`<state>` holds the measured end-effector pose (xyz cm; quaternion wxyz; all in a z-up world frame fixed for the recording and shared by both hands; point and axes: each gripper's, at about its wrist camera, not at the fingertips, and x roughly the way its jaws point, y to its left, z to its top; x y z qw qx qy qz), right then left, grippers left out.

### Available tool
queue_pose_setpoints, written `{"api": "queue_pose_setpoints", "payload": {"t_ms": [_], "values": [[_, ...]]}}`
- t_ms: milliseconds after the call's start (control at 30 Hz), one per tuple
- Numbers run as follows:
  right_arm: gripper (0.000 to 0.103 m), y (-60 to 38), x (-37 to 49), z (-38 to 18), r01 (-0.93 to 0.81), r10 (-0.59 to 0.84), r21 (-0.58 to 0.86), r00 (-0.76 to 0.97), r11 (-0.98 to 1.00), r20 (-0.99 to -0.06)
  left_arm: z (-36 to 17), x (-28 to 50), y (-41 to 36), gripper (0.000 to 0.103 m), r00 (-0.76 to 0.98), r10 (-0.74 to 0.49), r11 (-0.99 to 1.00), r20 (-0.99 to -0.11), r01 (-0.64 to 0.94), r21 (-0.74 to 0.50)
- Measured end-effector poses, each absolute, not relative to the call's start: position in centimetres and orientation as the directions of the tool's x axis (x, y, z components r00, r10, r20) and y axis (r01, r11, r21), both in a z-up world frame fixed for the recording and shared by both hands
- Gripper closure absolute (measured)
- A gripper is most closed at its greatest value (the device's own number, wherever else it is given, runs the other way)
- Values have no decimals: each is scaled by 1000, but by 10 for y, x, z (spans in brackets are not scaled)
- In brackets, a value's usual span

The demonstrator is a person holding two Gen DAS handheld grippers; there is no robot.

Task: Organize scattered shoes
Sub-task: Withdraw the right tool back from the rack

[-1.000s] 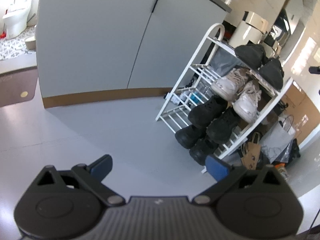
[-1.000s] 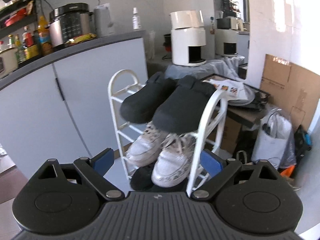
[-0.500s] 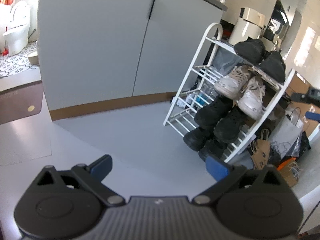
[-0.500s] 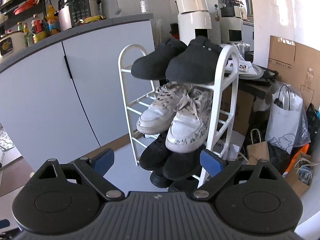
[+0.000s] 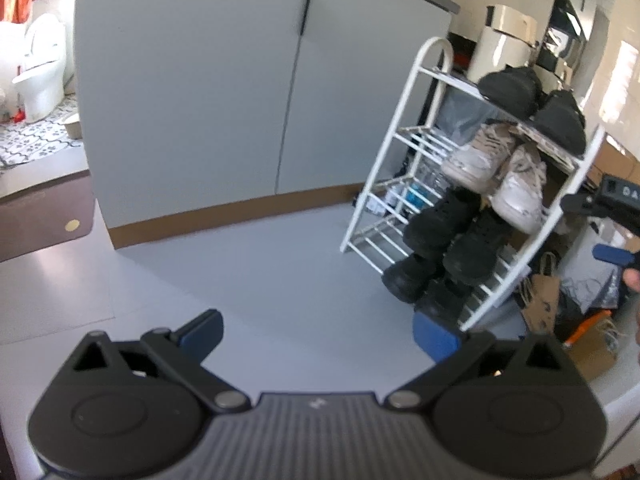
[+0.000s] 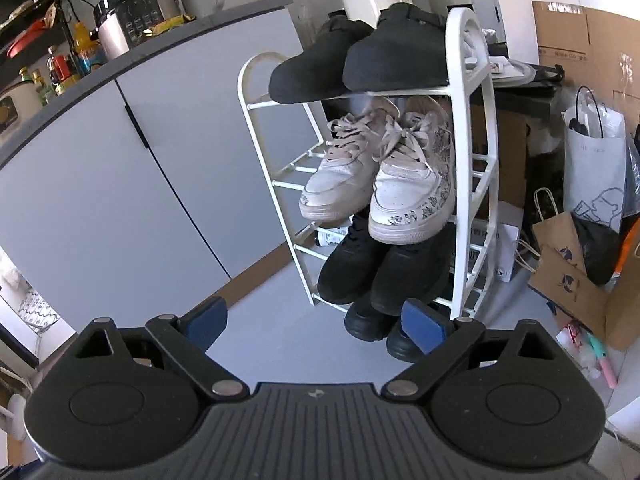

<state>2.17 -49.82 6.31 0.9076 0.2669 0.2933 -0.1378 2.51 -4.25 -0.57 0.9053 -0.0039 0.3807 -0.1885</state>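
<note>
Both tongs are spread wide and hold nothing.

From the left wrist, my left tongs hang over bare grey floor, with plenty of open room ahead as far as the grey cabinet and its brown kickboard. The white rack stands to the right of that room, its near foot just beyond my right-hand pad. It carries four pairs, one per tier: dark slippers on top, white sneakers under them, black shoes on the third tier, and another black pair lowest, toes out past the rail. At the right edge I see the right tongs held well off the rack. Paper bags crowd the floor behind the rack. Far left, a brown mat leads to a tiled room with a toilet.

From the right wrist, my right tongs face the rack end-on, near but not touching. Slippers on top, sneakers below, black shoes under those, the lowest pair by my right pad. Free floor lies left of the rack along the cabinet. The worktop above holds a cooker and bottles. Bags and cardboard fill the right side.
</note>
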Motion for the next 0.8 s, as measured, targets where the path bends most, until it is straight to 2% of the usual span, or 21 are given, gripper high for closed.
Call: {"api": "queue_pose_setpoints", "payload": {"t_ms": [167,267,533,800], "values": [[1,-490,32,60,383,-63,402,785,832,-616,-17,39,-47,1,635,-315,942,-705,301,-150],[0,-483,35,58,377,-74,375,782,847,-619,-21,43,-54,1,615,-344,929,-710,330,-164],[0,-465,44,54,362,-103,305,775,881,-623,-23,43,-66,1,624,-322,927,-712,359,-105],[0,-440,42,48,380,-155,235,758,895,-634,-14,45,-56,0,618,-317,939,-719,313,-145]]}}
